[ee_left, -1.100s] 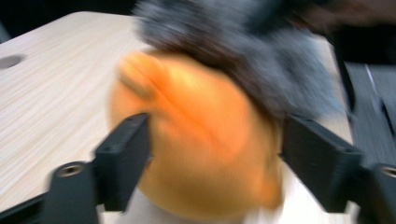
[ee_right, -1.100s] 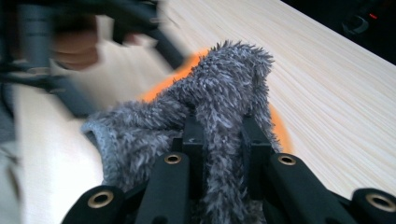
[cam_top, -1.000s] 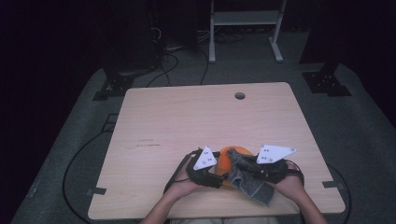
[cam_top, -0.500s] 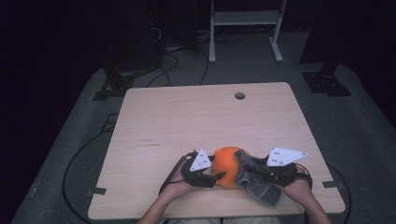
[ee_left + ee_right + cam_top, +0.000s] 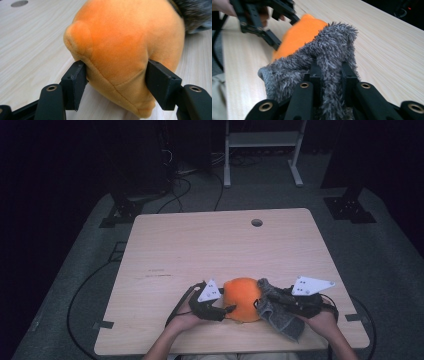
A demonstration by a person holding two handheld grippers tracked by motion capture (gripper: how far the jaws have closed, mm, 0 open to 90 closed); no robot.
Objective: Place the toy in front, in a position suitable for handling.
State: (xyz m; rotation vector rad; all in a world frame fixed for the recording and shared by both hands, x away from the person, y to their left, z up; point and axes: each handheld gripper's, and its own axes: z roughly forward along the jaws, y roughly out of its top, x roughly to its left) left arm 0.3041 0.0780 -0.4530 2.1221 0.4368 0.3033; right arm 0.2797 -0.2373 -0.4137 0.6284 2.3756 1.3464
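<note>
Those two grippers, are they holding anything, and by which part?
Yes. The left gripper, whose jaws have just been closing, pinches the orange plush by its lower seamed end. The right gripper clamps a fold of the grey fuzzy fabric.

Orange plush toy (image 5: 242, 299), fuzzy grey cloth (image 5: 280, 317), pale wood-grain table (image 5: 210, 245)

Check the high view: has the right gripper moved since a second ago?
Yes. The right gripper has drifted rightward and toward the table's near edge, away from the round hole, shut on the grey fuzzy cloth.
</note>
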